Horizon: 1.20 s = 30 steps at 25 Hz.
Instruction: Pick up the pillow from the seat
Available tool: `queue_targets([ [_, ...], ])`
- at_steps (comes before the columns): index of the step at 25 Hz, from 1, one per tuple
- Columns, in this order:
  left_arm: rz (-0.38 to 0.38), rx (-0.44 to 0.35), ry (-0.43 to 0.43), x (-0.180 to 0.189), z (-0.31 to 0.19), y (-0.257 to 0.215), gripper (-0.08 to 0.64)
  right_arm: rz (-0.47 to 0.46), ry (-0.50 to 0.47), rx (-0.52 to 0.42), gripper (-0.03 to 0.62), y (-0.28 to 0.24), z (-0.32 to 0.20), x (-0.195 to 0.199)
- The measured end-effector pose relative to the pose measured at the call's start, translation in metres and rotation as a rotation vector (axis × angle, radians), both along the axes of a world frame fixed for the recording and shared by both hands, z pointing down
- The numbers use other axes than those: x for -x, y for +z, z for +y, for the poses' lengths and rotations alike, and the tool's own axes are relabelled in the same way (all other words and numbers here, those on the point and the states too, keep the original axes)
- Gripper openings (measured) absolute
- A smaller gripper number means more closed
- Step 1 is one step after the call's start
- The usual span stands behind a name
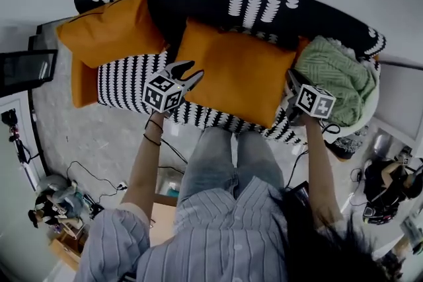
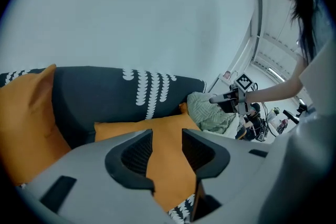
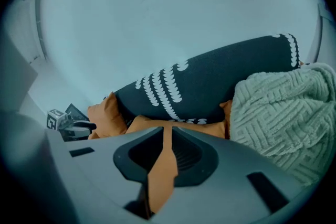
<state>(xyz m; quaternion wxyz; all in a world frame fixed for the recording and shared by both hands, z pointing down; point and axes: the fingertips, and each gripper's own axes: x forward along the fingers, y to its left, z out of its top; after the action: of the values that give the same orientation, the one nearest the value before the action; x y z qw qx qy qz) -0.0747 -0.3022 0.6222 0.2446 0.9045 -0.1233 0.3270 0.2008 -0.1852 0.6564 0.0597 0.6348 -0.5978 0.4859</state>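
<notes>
A large orange pillow lies on the seat of a black sofa with white patterning. My left gripper hovers at the pillow's left edge, its jaws apart, and nothing is between them. In the left gripper view the pillow shows through the gap. My right gripper is at the pillow's right edge, beside the green blanket, and it is shut. In the right gripper view only a thin slit of the orange pillow shows between the jaws.
A second orange pillow leans at the sofa's left end. A green knitted blanket is heaped at the right end. The person's legs stand before the seat. Cables and gear lie on the floor on both sides.
</notes>
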Motion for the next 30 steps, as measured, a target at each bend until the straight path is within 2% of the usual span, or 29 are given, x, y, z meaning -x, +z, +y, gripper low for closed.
queue_targets([
  [2, -0.015, 0.01, 0.003, 0.0, -0.013, 0.017, 0.169, -0.026, 0.019, 0.015, 0.045, 0.018, -0.001, -0.004],
  [5, -0.042, 0.037, -0.014, 0.003, -0.035, 0.045, 0.186, -0.046, 0.044, 0.014, 0.106, 0.043, -0.003, -0.012],
  [7, -0.06, 0.048, -0.017, 0.006, -0.045, 0.061, 0.192, -0.053, 0.07, 0.023, 0.117, 0.057, 0.0, -0.019],
  [16, -0.128, 0.078, 0.06, 0.017, -0.083, 0.11, 0.193, -0.108, 0.187, 0.054, 0.158, 0.098, -0.001, -0.051],
  [18, -0.132, 0.104, 0.047, 0.013, -0.094, 0.119, 0.207, -0.118, 0.175, 0.069, 0.187, 0.108, -0.003, -0.056],
  [20, -0.122, 0.138, 0.02, 0.006, -0.105, 0.129, 0.275, -0.123, 0.156, 0.097, 0.22, 0.122, -0.006, -0.061],
  [23, -0.108, 0.176, -0.021, -0.003, -0.123, 0.141, 0.316, -0.129, 0.174, 0.152, 0.268, 0.142, -0.007, -0.069],
  [27, -0.102, 0.209, -0.079, -0.009, -0.141, 0.151, 0.339, -0.172, 0.203, 0.174, 0.284, 0.156, -0.011, -0.076],
  [30, -0.109, 0.23, -0.072, -0.012, -0.148, 0.157, 0.358, -0.19, 0.202, 0.19, 0.291, 0.164, -0.017, -0.079],
])
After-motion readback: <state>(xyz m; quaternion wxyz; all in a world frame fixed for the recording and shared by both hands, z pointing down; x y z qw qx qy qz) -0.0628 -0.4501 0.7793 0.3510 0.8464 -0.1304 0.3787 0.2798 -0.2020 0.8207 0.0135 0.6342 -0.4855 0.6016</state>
